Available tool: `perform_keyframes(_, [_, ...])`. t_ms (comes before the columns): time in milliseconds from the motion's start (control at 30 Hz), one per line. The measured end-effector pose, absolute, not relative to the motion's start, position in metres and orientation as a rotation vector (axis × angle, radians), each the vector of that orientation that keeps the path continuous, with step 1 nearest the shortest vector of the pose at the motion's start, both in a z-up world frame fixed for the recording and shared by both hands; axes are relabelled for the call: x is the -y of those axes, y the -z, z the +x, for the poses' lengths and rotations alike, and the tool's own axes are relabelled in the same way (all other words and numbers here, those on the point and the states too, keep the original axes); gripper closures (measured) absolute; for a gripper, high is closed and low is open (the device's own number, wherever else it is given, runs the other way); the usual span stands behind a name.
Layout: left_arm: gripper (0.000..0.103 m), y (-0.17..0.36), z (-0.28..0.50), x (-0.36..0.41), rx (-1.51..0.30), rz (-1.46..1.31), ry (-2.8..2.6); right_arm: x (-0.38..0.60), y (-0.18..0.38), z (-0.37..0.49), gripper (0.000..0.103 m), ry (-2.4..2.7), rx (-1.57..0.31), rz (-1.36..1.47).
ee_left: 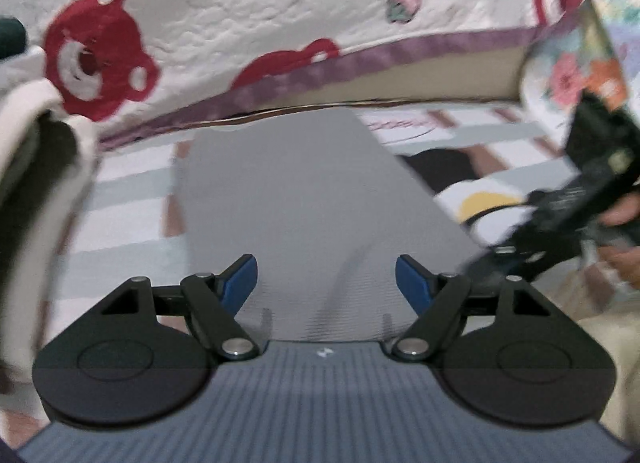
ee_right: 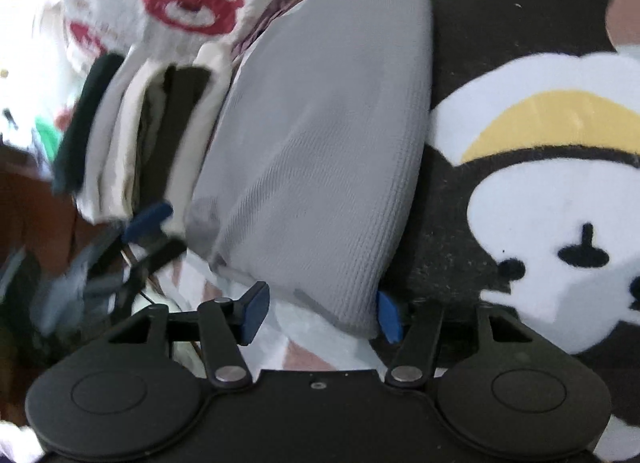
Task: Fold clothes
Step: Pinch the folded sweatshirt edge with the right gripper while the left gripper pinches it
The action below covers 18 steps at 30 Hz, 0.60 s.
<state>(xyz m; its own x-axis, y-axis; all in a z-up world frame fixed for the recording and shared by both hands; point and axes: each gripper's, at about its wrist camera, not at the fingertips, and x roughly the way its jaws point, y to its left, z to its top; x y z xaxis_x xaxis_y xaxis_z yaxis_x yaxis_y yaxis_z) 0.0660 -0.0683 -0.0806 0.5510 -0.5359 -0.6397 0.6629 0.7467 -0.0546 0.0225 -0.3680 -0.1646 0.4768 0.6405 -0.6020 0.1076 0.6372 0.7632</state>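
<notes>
Both grippers gape empty over the grey garment point(ee_right: 320, 135), which runs lengthwise from frame bottom toward the top, its near corner between the right gripper point(ee_right: 322, 313) fingers, the left gripper point(ee_left: 326, 287) hovering above its near edge.

The folded garment point(ee_left: 304, 199) lies flat on the striped sheet point(ee_left: 120, 223), straight ahead of the left gripper point(ee_left: 326, 283), whose jaws stand apart over its near edge. Behind it runs the edge of a quilt point(ee_left: 240, 23). A stack of folded clothes point(ee_left: 36, 151) sits to the left of the garment. The right gripper point(ee_right: 320, 313) is at the garment's near corner, jaws apart on either side of it. A blanket point(ee_right: 540, 183) lies to the garment's right.
</notes>
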Motion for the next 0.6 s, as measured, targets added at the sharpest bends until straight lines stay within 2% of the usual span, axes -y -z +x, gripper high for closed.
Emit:
perform_keyframes(33, [0.027, 0.08, 0.064, 0.07, -0.68, 0.201, 0.733, 0.369, 0.166, 0.023, 0.077, -0.373, -1.038, 0.875])
perform_keyframes(67, [0.027, 0.08, 0.063, 0.073, -0.674, 0.205, 0.748, 0.369, 0.164, 0.024, 0.088, -0.379, -1.015, 0.891])
perform_keyframes(167, [0.025, 0.082, 0.056, 0.08, -0.656, 0.258, 0.764, 0.368, 0.142, 0.027, 0.089, -0.431, -0.92, 0.894])
perform_keyframes(433, [0.017, 0.109, 0.052, 0.101, -0.716, 0.441, 0.729, 0.368, 0.104, 0.048, 0.089, -0.49, -0.84, 0.819])
perform_keyframes(567, [0.017, 0.121, 0.046, 0.107, -0.648, 0.663, 0.637, 0.369, 0.085, 0.059, 0.089, -0.519, -0.801, 0.782])
perform_keyframes(600, [0.021, 0.122, 0.047, 0.106, -0.636, 0.676, 0.613, 0.369, 0.08, 0.061, 0.089, -0.526, -0.792, 0.773])
